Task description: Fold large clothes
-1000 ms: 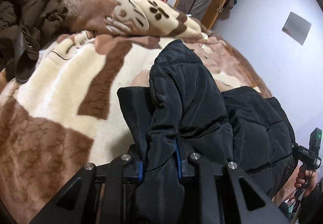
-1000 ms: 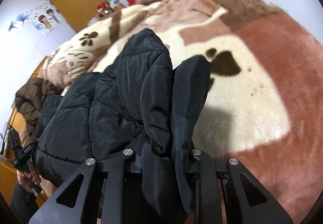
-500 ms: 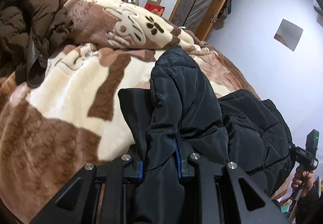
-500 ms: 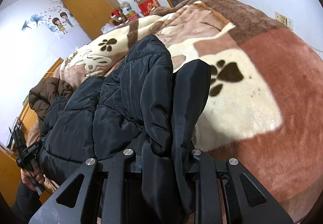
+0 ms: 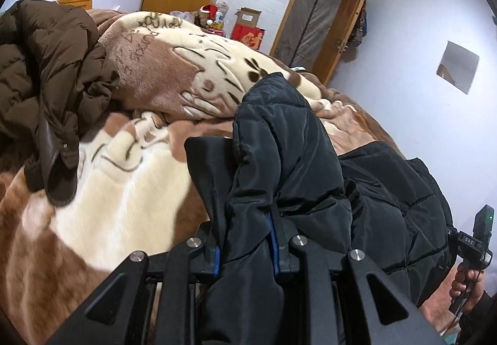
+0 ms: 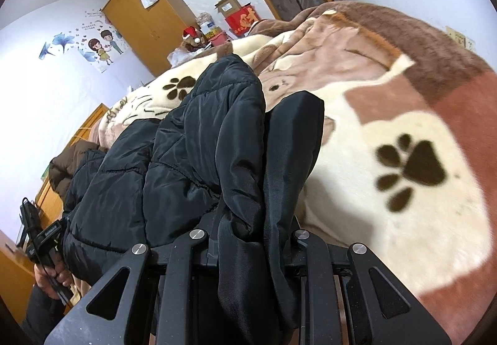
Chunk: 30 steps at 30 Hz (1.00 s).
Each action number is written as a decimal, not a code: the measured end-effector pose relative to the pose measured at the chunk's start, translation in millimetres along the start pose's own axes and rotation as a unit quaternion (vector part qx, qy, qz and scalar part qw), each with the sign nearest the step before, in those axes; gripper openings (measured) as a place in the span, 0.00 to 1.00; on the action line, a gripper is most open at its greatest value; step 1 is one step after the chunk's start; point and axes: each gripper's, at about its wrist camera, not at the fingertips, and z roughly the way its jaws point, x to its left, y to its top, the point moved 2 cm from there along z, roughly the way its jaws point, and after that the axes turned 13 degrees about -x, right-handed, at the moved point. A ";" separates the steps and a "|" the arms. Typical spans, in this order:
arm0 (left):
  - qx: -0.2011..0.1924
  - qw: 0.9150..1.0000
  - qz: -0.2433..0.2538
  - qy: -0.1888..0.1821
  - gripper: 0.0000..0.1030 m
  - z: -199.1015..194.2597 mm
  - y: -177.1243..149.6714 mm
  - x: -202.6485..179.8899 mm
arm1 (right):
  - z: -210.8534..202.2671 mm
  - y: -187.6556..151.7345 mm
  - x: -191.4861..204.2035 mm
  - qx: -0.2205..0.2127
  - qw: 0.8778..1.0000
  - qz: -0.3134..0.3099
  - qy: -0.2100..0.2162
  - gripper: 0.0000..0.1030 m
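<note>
While both tongs pinch the black puffy coat (image 5: pixel 289 164), it hangs in the air over the bed. The left gripper (image 5: pixel 245 239) is clamped on a bunched edge of the coat, and the right gripper (image 6: pixel 248 236) is clamped on another bunched edge. In the left view the rest of the coat droops toward 4 o'clock; in the right view it droops toward 8 o'clock.

What could go wrong? The coat looks thick and slippery, so a fat fold could slide out of one pinch if the hands pull apart too hard. Then that side would flop down on the fuzzy paw-print blanket (image 6: pixel 403 164) in a heap, and the fold would be crooked.

The loose middle may also sag and crumple before it lands flat.

A brown coat (image 5: pixel 46 74) lies at 10 o'clock in the left view. If the black coat swings that way, the two could tangle.
</note>
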 end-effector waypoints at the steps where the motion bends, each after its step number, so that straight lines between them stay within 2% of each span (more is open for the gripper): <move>1: 0.001 1.000 0.000 0.004 0.22 9.8 2.9 5.2 | 11.1 0.3 2.1 0.000 1.000 0.001 0.001 0.21; 5: 0.005 1.000 0.001 0.015 0.23 47.2 3.7 27.3 | 52.0 -3.7 4.1 0.007 1.000 -0.003 0.001 0.22; 9: 0.044 0.998 -0.006 0.042 0.23 94.6 -25.6 53.7 | 100.8 -27.8 -11.2 0.048 0.998 0.000 -0.026 0.26; 11: 0.075 0.995 -0.018 0.064 0.24 115.8 -48.8 71.0 | 113.8 -39.8 -26.4 0.067 0.997 0.016 -0.043 0.34; 13: 0.091 0.992 -0.054 0.070 0.28 125.9 -69.3 90.7 | 117.4 -48.3 -41.7 0.074 0.995 0.047 -0.045 0.49; 16: 0.086 0.991 -0.073 0.070 0.36 123.7 -76.9 98.1 | 112.9 -49.6 -45.6 0.077 0.995 0.047 -0.040 0.54; 18: 0.087 0.991 -0.076 0.074 0.40 118.8 -73.2 98.3 | 106.0 -44.4 -44.5 0.080 0.994 0.050 -0.046 0.55; 22: 0.085 0.990 -0.084 0.078 0.40 99.6 -56.8 99.2 | 78.9 -30.2 -39.5 0.067 0.995 0.043 -0.053 0.55; 27: 0.036 0.992 -0.071 0.094 0.39 71.4 -32.4 98.9 | 44.7 -9.5 -22.9 -0.002 0.997 0.009 -0.081 0.55; 30: 0.026 0.995 -0.056 0.082 0.39 71.1 -25.8 84.6 | 48.4 -6.0 -3.8 -0.009 0.997 -0.022 -0.077 0.55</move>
